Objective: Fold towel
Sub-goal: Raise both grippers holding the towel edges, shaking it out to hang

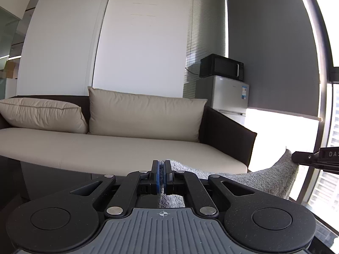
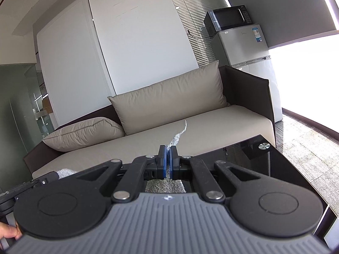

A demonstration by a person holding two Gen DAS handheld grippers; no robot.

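Grey and fluffy, the towel (image 1: 273, 180) is lifted above the black glass table (image 2: 281, 165), strung between the two grippers in front of the beige sofa (image 1: 118, 150). The left gripper (image 1: 161, 169) has its blue-padded jaws pressed together on one edge of the cloth, which sags off to the right toward the other tool. The right gripper (image 2: 167, 156) pinches its own bit of towel too, jaws closed on a thin ridge of fabric. A black microwave (image 2: 228, 20) sits on a small white fridge (image 2: 245, 46) beside the sofa.
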